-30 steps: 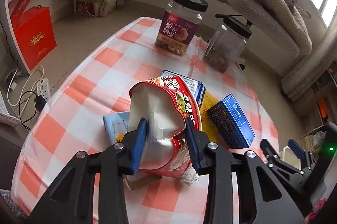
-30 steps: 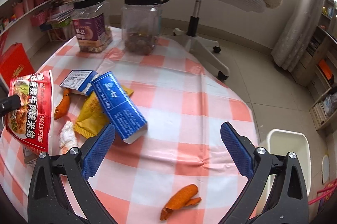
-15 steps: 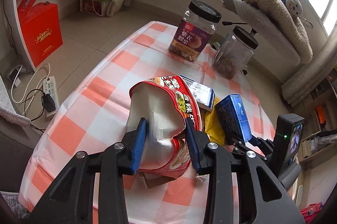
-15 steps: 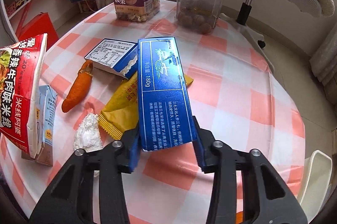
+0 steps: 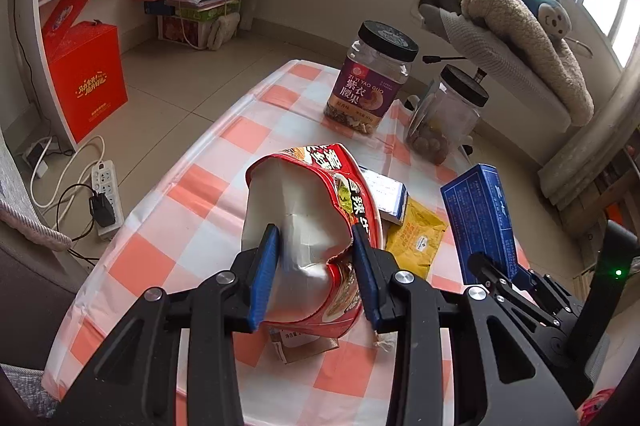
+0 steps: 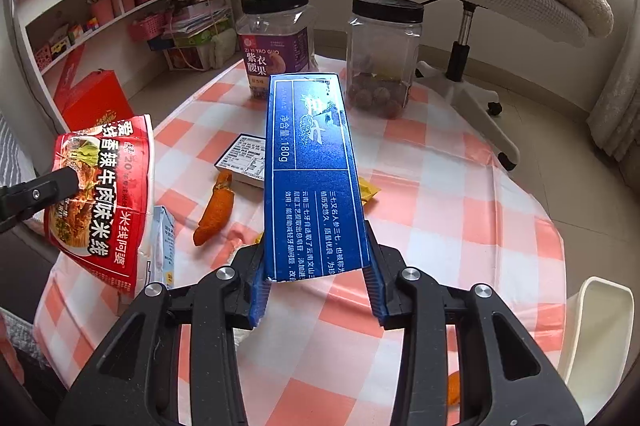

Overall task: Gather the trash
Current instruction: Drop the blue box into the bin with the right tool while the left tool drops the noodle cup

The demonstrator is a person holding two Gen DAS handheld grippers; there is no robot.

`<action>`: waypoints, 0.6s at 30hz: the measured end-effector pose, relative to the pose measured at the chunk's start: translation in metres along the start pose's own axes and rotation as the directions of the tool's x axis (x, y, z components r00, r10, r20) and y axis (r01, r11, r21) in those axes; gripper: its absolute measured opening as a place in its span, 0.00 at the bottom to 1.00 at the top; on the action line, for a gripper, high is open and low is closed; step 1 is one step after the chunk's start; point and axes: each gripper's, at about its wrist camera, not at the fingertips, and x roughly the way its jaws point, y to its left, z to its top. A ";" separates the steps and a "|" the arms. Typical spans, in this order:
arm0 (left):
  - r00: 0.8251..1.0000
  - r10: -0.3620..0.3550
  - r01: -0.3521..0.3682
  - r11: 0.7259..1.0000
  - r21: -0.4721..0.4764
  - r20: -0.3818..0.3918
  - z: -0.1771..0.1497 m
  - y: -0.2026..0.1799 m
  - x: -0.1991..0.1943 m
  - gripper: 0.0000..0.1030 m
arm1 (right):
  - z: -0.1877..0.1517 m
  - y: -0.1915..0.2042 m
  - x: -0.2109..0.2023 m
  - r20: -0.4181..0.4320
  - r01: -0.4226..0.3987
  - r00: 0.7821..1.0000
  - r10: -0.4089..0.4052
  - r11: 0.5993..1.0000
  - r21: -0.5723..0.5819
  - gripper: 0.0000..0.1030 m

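Left of the right wrist frame: the left gripper [image 5: 316, 270] pinches the red bag [image 5: 316, 222], pads pressed into its crumpled lower half. The bag's torn mouth gapes toward the upper centre of the left wrist frame and is off the table [image 6: 460, 193]. It looks intended as the trash receptacle; hold it steady, mouth up and open.

Centre of the right wrist frame: the right gripper [image 6: 316, 278] pinches the blue box [image 6: 312, 169] by its near end, one pad against each long side. The box points up and away from the camera, clear of the table. In the left wrist frame it stands at the right edge, beside and slightly above the bag.

Recommended procedure for the step in hand:
1. Keep the grip on the box firm; the held end is short and the free end long, so it may pivot between the pads.
2. Swing the box's free end leftward over the bag's mouth.
3. Align the box lengthwise with the opening; the mouth is narrow and its rim soft.
4. Lower the box in before releasing.

Items on the table, left to right in the right wrist frame: a pale carton [image 6: 164, 246] beside the bag, an orange peel [image 6: 214, 211], a flat box [image 6: 244, 159], a yellow packet [image 6: 368, 191]. At lower right, beyond the table edge, stands a white bin [image 6: 600, 338].
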 end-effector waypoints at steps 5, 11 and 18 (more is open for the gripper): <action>1.000 -0.006 0.005 1.000 0.022 0.025 0.001 -0.009 -0.006 0.36 | -0.004 -0.008 -0.018 0.027 0.025 0.999 -0.025 0.999 0.026 0.37; 0.999 -0.030 0.029 0.999 0.044 0.029 -0.002 -0.025 -0.007 0.36 | -0.009 -0.020 -0.033 0.050 0.060 0.997 -0.061 0.998 0.019 0.37; 0.998 -0.067 0.065 0.996 0.067 0.017 -0.007 -0.050 -0.003 0.36 | -0.015 -0.045 -0.047 0.054 0.085 0.995 -0.088 0.995 0.049 0.37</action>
